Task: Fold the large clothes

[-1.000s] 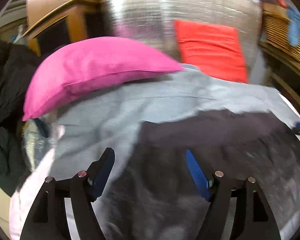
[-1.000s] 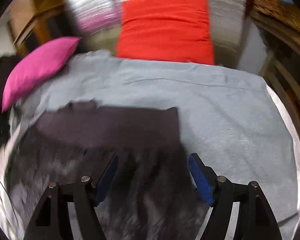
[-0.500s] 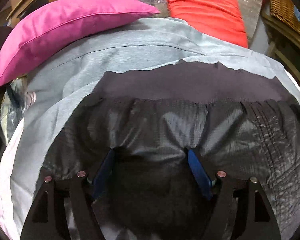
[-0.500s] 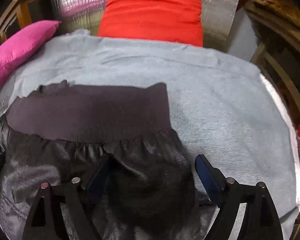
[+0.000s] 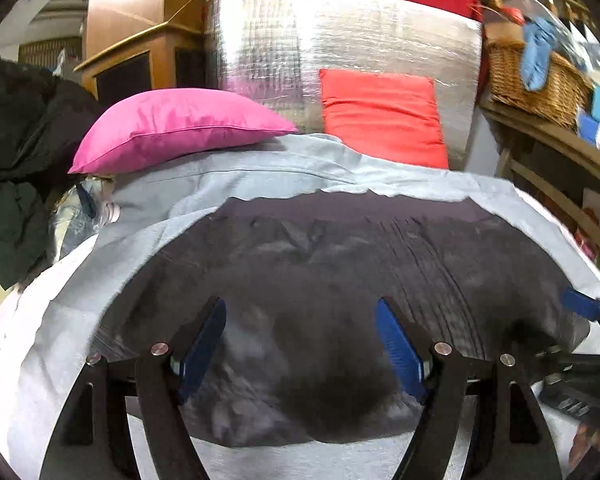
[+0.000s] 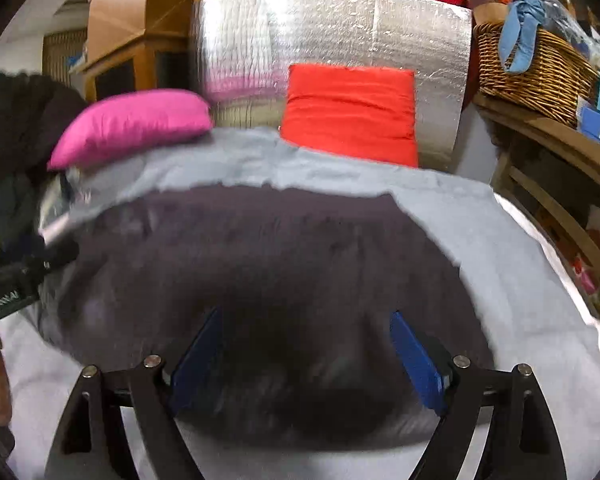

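Two hand-held grippers are seen above a dark garment (image 5: 332,280) that is spread flat on a pale grey sheet (image 5: 260,172) covering a bed. The left hand-held gripper (image 5: 300,344) is held with its blue pads spread wide, and nothing is pinched between them; the dark fabric lies below the gap. The right hand-held gripper (image 6: 306,356) is likewise spread apart with nothing gripped, its jaws over the near part of the garment. In the left wrist view the right hand-held gripper's blue tip is seen at the garment's right edge.

A pink cushion (image 5: 180,128) is laid on the far left corner of the sheet, and a red cushion (image 5: 384,116) is propped against a silver foil-covered panel (image 5: 340,40) behind. A wicker basket (image 6: 536,68) is set on a wooden shelf at the right; a light blue cloth (image 6: 520,36) is draped over its rim. Dark clothing (image 5: 16,152) is heaped at the left.
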A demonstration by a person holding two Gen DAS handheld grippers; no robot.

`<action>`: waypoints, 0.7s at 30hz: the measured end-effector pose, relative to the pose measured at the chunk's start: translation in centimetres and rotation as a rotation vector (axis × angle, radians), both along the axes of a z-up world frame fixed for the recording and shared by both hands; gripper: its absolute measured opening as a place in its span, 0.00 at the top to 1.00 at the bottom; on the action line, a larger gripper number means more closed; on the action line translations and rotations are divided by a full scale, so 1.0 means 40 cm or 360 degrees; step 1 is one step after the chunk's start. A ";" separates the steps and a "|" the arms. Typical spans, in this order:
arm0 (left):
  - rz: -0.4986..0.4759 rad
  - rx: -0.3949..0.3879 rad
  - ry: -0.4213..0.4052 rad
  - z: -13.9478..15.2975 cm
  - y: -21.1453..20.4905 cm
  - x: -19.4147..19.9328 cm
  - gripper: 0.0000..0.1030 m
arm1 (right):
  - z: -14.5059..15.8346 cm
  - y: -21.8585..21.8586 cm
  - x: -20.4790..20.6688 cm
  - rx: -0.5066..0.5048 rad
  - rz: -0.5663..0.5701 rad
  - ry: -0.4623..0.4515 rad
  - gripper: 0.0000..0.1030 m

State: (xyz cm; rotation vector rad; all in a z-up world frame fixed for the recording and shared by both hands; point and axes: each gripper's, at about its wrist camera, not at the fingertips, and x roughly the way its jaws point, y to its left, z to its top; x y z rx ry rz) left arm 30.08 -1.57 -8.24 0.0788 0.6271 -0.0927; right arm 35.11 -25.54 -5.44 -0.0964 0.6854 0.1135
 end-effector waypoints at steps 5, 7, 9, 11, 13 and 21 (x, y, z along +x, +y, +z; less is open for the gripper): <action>0.0055 0.0184 0.0267 -0.128 -0.035 0.106 0.20 | -0.090 0.046 0.063 -0.0266 -0.0049 0.0053 0.14; 0.0055 0.0207 0.0291 -0.137 -0.037 0.127 0.17 | -0.104 0.015 0.097 -0.0241 -0.0111 0.0121 0.05; 0.0058 0.0202 0.0313 -0.139 -0.036 0.137 0.17 | -0.118 -0.017 0.140 -0.0163 -0.0159 0.0227 0.00; 0.0057 0.0196 0.0336 -0.128 -0.033 0.143 0.17 | -0.120 -0.019 0.161 -0.0183 -0.0168 0.0274 0.00; 0.0052 0.0144 0.0352 -0.091 -0.014 0.134 0.18 | -0.105 -0.027 0.166 -0.0132 -0.0182 0.0314 0.01; 0.0171 0.0003 0.0235 -0.004 0.038 0.144 0.18 | 0.042 -0.040 0.200 0.0013 -0.0068 0.0244 0.00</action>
